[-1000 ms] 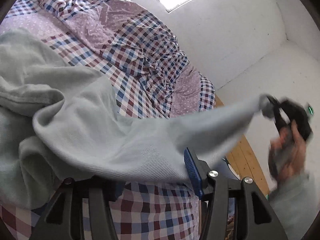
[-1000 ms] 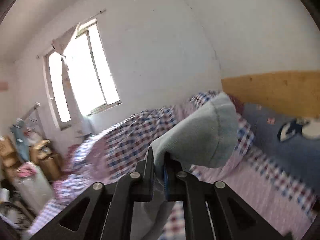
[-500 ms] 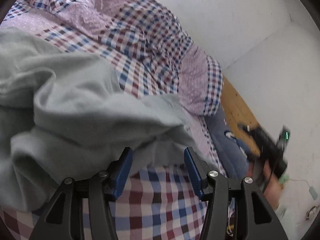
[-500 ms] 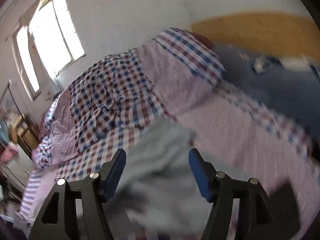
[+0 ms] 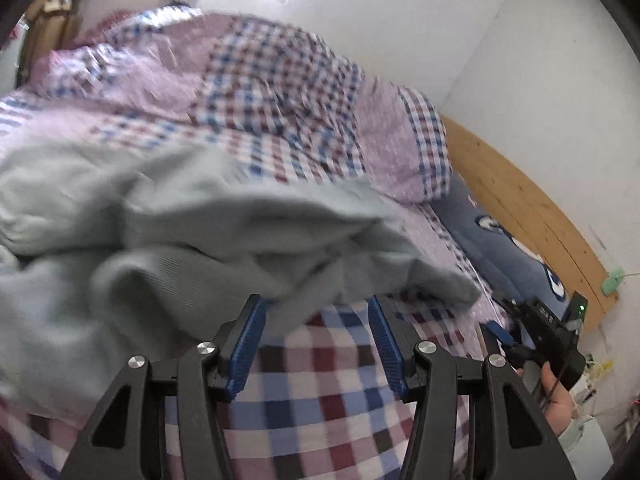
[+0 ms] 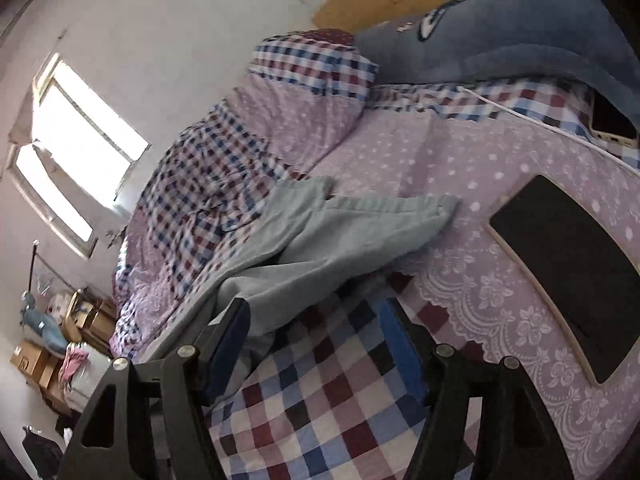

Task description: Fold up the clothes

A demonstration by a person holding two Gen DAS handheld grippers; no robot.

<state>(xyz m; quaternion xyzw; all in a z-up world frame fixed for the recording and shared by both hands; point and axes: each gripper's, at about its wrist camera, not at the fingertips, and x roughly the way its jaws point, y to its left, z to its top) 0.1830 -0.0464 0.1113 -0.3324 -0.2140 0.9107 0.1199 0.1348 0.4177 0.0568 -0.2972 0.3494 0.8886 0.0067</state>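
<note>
A pale grey-green knit garment (image 5: 168, 240) lies rumpled on the checked bed cover (image 5: 316, 392). My left gripper (image 5: 316, 312) is open, its blue pads just short of the garment's near edge, holding nothing. In the right wrist view the same garment (image 6: 340, 236) lies with a sleeve stretched out to the right over the lilac dotted sheet (image 6: 440, 152). My right gripper (image 6: 316, 320) is open just in front of the cloth, nothing between its fingers. It also shows in the left wrist view, right gripper (image 5: 516, 332), held by a hand (image 5: 558, 400) at the lower right.
A heaped checked duvet (image 5: 260, 92) fills the far side of the bed against the white wall. A blue pillow (image 5: 512, 248) and a wooden headboard (image 5: 528, 208) lie to the right. A dark flat board (image 6: 568, 264) rests on the sheet. Boxes and clutter (image 6: 52, 344) stand by the window.
One second ago both grippers held the garment stretched up between them. Both have since opened and let go; the cloth has dropped onto the bed and the grippers have come down low.
</note>
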